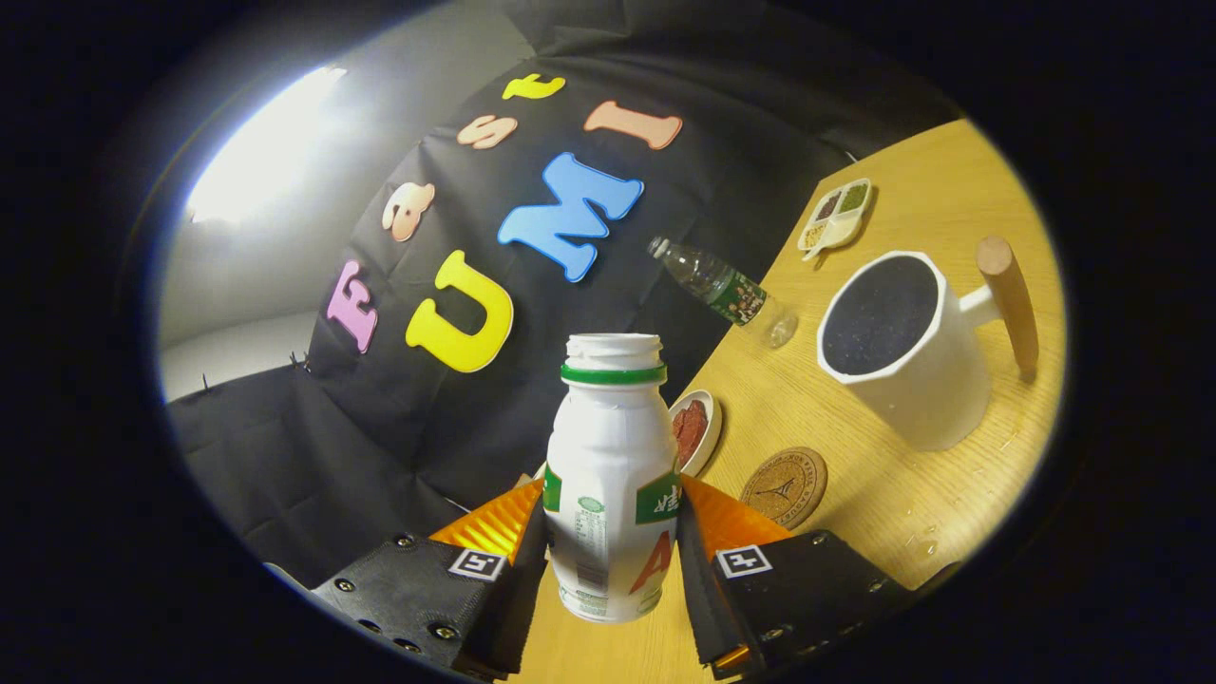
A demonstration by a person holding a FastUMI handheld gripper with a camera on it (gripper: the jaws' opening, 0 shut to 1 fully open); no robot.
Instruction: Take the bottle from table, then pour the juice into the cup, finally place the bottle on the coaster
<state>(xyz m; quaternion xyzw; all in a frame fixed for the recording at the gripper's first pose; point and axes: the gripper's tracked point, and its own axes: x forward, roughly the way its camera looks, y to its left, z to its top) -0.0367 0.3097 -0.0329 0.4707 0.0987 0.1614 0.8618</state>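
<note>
While clamping bottle [613, 475], tongs [613, 532] narrowly parted

The wooden counter [950, 190] fills the right side of the frame, tilted. On it, right of centre, stands a white cup [912, 366] with a wooden handle; a cork coaster [785, 486] lies lower centre. A small dish [696, 429], a clear water bottle [727, 293] and a divided tray [836, 217] line its far edge.

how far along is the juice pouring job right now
Done: the gripper is shut on the white plastic bottle with the green neck ring, which looks lifted and tilted. In hand: carrying it toward the white mug with the wooden handle; whether pouring has happened is unclear. Left: setting the bottle on the round cork coaster.
</note>
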